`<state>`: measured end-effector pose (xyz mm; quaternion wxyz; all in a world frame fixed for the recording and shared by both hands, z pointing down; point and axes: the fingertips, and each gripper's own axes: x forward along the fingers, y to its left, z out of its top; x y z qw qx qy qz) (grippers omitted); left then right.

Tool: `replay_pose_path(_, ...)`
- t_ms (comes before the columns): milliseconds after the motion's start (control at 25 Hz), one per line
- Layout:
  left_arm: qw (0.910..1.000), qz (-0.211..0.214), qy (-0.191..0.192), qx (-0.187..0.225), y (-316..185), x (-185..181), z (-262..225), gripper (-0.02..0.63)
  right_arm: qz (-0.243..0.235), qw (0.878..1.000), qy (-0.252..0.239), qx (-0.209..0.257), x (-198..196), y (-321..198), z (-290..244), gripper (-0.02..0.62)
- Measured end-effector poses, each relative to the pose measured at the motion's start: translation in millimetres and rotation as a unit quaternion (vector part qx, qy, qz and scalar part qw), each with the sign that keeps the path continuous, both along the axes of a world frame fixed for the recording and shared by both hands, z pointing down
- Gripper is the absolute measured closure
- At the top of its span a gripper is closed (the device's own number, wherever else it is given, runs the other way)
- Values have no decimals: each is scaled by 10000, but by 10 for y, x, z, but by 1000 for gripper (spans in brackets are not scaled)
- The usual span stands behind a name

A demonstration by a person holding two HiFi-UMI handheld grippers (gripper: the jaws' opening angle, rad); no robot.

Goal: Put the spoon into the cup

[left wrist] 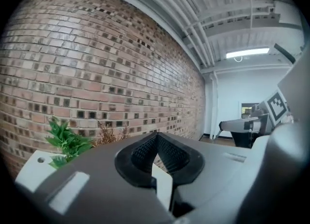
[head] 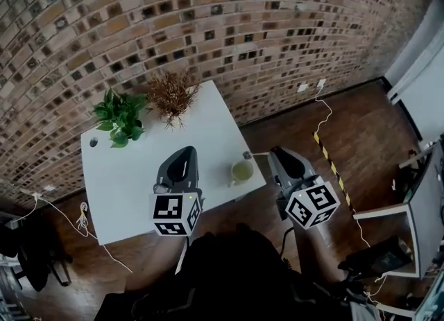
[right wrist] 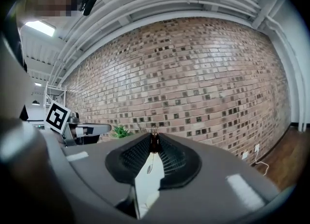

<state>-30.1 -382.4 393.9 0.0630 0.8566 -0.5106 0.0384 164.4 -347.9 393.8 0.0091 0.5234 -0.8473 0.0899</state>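
A pale green cup [head: 242, 171] stands on the white table [head: 132, 188] close to its right edge. My right gripper [head: 272, 152] hovers just off that edge, beside the cup, shut on a thin spoon [head: 255, 154] that sticks out leftward from its tips over the table's edge behind the cup. In the right gripper view the jaw tips [right wrist: 154, 143] pinch something dark, and a small spoon shape [right wrist: 149, 168] shows in the gap below. My left gripper [head: 186, 150] is over the table left of the cup, shut with nothing in it [left wrist: 156, 138].
A green leafy plant [head: 118, 117] and a dry brown plant [head: 171, 96] stand at the table's far side, against the brick wall. Cables [head: 83, 222] lie on the wooden floor at left. Striped floor tape [head: 333, 167] and furniture [head: 388, 250] are at right.
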Motion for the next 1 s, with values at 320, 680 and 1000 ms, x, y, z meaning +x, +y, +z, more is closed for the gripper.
replay_pose_path(320,9997,170,-141,113,-68,181,103,612,-495,9983,125,-299,-30,-255,358,540)
replay_pose_path(680,9990,204,-353,-172,4,293,515,612,-725,9927,139,-952,-39,-354,1051,540)
replay_pose_path(1000,9963,312,-559,-572,165,380,998,612,-843,9880,199,-1278,-98,-472,1628,540)
